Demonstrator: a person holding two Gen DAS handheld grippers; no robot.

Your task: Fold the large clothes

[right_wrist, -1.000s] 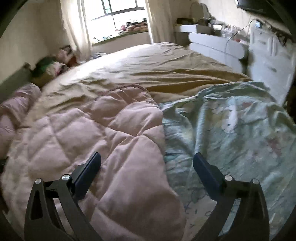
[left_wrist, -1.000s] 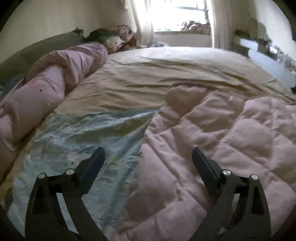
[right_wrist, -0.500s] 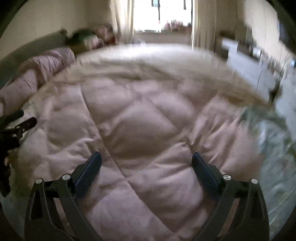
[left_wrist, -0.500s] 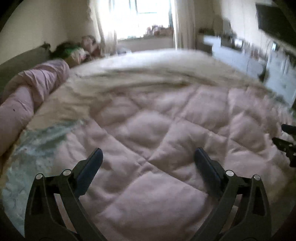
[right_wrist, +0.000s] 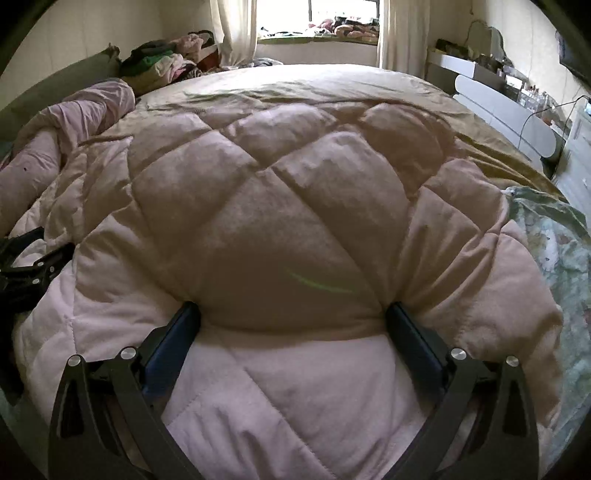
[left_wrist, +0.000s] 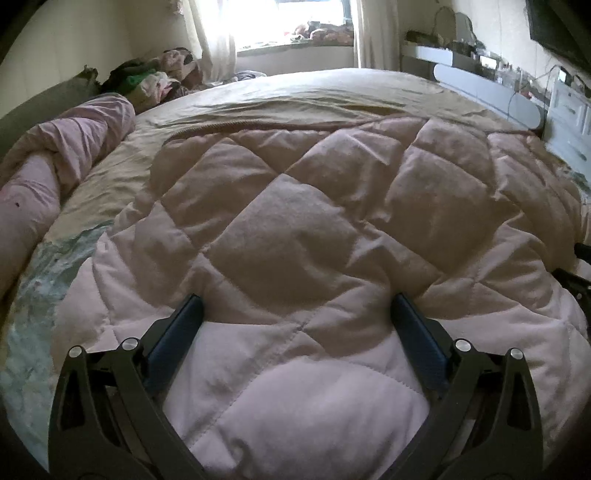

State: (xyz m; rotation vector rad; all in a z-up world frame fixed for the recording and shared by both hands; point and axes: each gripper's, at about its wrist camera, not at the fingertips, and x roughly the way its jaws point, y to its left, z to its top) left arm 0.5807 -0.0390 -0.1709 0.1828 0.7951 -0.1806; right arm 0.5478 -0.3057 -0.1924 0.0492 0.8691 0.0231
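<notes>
My left claw (left_wrist: 295,306) is spread wide, its two fingers (left_wrist: 177,328) pressed down into the near edge of the pink quilt (left_wrist: 314,229), with a fold of the fabric bulging up between them but not pinched. My right claw (right_wrist: 291,314) is the same: wide apart, both fingers (right_wrist: 413,343) sunk into the quilt's near hem, a thick roll of padding swelling between them. From the right wrist I can see the left claw at the far left edge, resting on the quilt.

The quilt, stitched in a diamond pattern, lies spread across the near half of the bed (left_wrist: 332,88). A pale green printed sheet (right_wrist: 554,251) shows beside it on the right in the right view and on the left in the left view. I can read no writing or label on either fabric.

Beyond the quilt lies a tan bedspread (right_wrist: 332,85). A rolled pink blanket (left_wrist: 66,147) runs along the left side of the bed. Behind it sits a heap of clothes (right_wrist: 162,62). At the far end is a bright window (right_wrist: 343,14) with curtains, and a white dresser (left_wrist: 487,92) stands on the right.
</notes>
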